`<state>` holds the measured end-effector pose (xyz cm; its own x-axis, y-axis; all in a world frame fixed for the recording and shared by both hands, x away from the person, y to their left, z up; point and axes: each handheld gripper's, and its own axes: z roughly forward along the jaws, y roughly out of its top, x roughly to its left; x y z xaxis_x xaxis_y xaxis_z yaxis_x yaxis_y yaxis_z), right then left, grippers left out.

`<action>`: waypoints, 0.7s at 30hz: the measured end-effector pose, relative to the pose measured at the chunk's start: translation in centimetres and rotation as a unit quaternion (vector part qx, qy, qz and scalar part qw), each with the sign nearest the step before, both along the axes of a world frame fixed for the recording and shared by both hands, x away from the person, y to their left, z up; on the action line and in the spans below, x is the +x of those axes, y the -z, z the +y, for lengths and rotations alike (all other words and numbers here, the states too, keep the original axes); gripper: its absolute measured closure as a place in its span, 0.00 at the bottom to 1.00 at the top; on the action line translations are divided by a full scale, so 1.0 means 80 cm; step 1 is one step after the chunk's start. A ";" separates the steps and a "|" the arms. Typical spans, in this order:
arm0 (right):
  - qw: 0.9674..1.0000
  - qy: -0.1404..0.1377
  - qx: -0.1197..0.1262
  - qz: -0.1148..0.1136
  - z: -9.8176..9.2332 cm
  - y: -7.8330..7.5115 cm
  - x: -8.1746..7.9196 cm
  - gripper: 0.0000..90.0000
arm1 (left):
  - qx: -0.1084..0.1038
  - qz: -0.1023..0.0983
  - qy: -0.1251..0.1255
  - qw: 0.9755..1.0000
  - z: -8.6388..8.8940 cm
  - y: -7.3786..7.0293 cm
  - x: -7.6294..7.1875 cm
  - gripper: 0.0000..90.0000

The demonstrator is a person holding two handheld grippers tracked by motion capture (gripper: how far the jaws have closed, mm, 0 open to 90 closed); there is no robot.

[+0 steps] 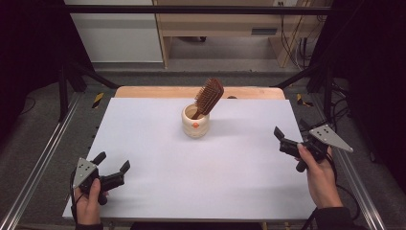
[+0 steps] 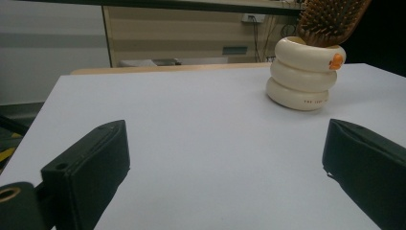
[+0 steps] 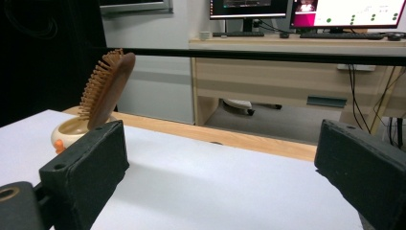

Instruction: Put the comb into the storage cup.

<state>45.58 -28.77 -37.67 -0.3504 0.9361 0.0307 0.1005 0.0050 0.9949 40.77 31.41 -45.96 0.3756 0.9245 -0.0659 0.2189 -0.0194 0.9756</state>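
Hairbrush [image 1: 209, 96]: wooden, standing handle-down in the holder, bristle head tilted toward the right far corner.
Holder [image 1: 195, 122]: cream ringed cup, near the middle of the tabletop's [image 1: 158, 191] far edge.
Left claw [image 1: 114, 165]: wide, empty, near-left corner.
Right claw [image 1: 290, 133]: wide, empty, at the right edge.

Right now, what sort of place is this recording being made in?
Most likely a lab or office workspace set up for recording. A white table sits inside a black metal frame, and behind it a wooden desk carries lit computer monitors and a keyboard. Cables hang beside the desk.
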 end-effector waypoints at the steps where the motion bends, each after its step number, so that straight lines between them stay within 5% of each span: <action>1: 1.000 0.001 -0.001 0.001 -0.002 0.002 -0.001 0.05 | -0.001 0.001 0.000 1.000 0.000 0.000 0.000 0.02; 21: 1.000 0.010 -0.009 0.007 -0.024 0.039 -0.024 0.03 | -0.002 0.001 0.000 1.000 0.001 0.001 0.001 0.03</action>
